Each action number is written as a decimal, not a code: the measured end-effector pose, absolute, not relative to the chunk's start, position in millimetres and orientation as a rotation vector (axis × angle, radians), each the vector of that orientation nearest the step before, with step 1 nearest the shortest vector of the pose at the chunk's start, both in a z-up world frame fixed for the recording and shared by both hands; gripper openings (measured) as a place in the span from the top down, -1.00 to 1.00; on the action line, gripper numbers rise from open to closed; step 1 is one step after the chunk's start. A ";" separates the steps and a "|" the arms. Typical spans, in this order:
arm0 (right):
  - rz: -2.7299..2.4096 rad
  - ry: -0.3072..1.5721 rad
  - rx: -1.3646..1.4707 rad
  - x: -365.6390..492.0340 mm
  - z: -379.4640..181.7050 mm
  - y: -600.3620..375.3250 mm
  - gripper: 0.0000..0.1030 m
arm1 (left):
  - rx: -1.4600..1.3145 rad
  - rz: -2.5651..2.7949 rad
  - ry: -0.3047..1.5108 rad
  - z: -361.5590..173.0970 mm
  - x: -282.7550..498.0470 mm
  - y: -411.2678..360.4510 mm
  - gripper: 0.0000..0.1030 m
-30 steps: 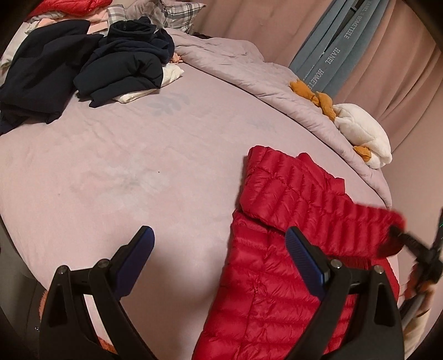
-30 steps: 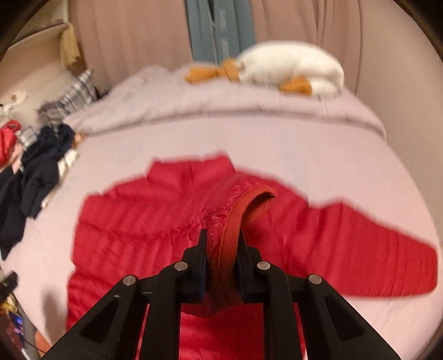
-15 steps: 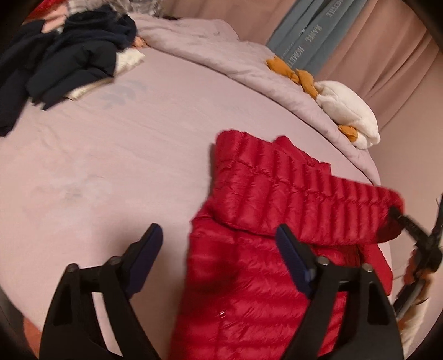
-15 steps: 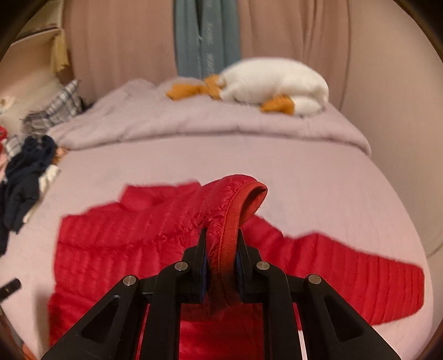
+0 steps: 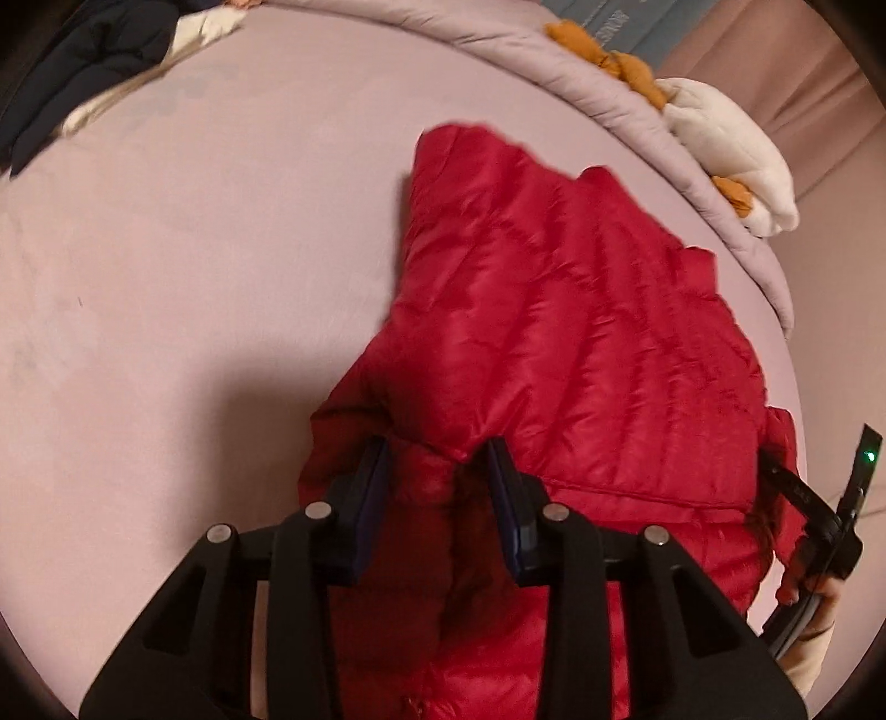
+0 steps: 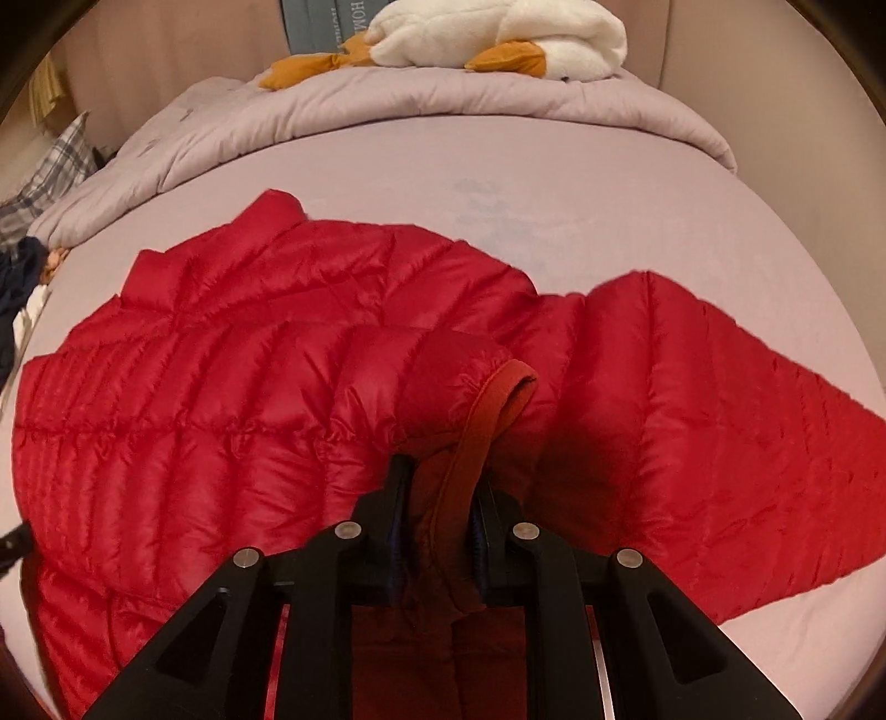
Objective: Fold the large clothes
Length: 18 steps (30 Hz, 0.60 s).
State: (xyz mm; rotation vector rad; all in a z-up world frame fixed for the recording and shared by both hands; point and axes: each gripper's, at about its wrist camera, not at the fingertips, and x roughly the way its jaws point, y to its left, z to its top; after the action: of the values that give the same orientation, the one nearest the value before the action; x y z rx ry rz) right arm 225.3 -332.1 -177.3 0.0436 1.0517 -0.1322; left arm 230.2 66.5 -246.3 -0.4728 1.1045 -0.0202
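Red down jacket spread on the pink bed. Left sleeve folded across the body, cuff pinched in right gripper. Left gripper just narrowing around the armpit fold, grip uncertain. Right sleeve unfolded.

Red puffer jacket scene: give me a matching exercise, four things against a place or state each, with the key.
Things:
1. red puffer jacket
2. sleeve cuff
3. white plush toy
4. dark clothes

Places or states:
A. clamped in the right gripper
B. on the bunched duvet
C. spread on the bed sheet
D. heaped at the sheet's far left

Pairs: 1-C, 2-A, 3-B, 4-D
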 end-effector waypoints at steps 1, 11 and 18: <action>-0.134 1.051 0.042 225.0 -178.8 -331.7 0.67 | -0.489 -0.013 1.103 -249.3 229.9 67.5 0.31; -0.171 1.040 0.003 218.8 -181.0 -333.4 0.53 | -0.544 0.028 1.110 -254.9 224.2 79.7 0.31; -0.191 1.016 0.066 195.0 -159.9 -359.1 0.37 | -0.482 0.095 1.115 -233.4 206.4 87.3 0.33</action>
State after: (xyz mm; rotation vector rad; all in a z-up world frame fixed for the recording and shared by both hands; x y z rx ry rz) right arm 195.0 -359.1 -159.9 0.0655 1.0165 -0.1908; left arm 206.4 87.3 -233.4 -0.4815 1.1146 0.0948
